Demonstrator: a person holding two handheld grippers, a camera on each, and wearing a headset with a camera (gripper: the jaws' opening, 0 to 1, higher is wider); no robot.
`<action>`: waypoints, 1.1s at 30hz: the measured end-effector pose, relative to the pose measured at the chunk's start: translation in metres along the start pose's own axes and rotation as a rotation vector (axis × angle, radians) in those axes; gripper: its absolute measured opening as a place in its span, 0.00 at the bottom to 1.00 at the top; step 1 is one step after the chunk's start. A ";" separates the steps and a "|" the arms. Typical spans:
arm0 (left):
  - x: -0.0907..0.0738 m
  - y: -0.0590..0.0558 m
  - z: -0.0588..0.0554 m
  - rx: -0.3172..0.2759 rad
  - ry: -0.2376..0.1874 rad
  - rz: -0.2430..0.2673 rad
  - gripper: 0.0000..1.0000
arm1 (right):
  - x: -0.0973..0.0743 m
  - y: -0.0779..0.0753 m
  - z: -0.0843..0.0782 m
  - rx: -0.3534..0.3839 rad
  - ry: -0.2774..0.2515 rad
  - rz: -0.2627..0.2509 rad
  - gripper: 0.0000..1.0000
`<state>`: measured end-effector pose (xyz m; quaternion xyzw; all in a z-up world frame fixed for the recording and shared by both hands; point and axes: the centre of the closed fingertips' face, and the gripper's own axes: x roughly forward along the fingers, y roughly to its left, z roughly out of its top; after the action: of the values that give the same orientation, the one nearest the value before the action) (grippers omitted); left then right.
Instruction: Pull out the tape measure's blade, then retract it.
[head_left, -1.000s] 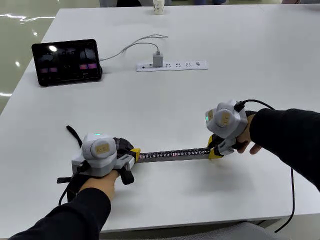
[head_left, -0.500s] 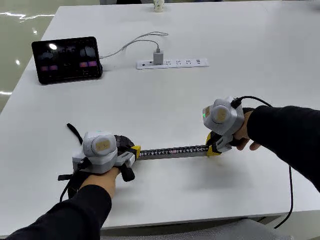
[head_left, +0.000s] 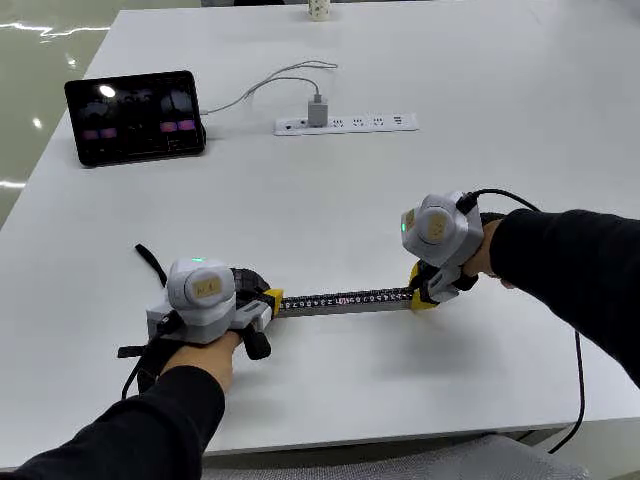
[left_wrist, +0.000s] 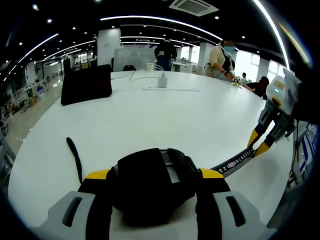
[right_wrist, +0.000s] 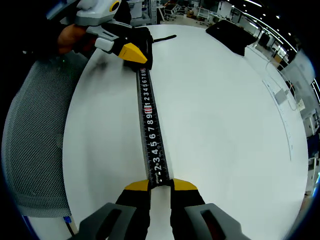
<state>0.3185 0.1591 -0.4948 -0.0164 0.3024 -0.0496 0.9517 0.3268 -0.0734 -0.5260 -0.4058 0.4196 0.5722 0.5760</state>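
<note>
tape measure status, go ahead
Left claw shut on case. Right claw shut on blade tip, blade out straight between them. Tablet, power strip well clear.

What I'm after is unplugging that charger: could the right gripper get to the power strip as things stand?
Probably not. The right gripper is shut on the blade tip, so it would have to let go first. The table between it and the power strip looks bare, so the way seems free.

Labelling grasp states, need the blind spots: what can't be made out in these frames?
1. End hook of the blade: right gripper view, hidden between the jaws of the right gripper.
2. Sides of the tape measure case: left gripper view, covered by the jaws of the left gripper.
3. Screen content of the tablet: head view, too small.
</note>
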 end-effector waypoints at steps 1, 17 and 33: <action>0.000 0.000 0.000 -0.001 0.001 0.000 0.63 | 0.000 0.000 0.000 -0.003 0.000 -0.001 0.11; 0.000 0.000 -0.001 -0.002 0.004 0.001 0.63 | 0.001 0.002 0.006 -0.003 -0.014 -0.001 0.11; 0.001 0.000 0.000 -0.001 0.004 0.000 0.63 | 0.004 0.003 0.012 -0.005 -0.022 -0.001 0.11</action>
<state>0.3194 0.1594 -0.4956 -0.0167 0.3043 -0.0494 0.9511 0.3239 -0.0611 -0.5256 -0.4012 0.4118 0.5771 0.5800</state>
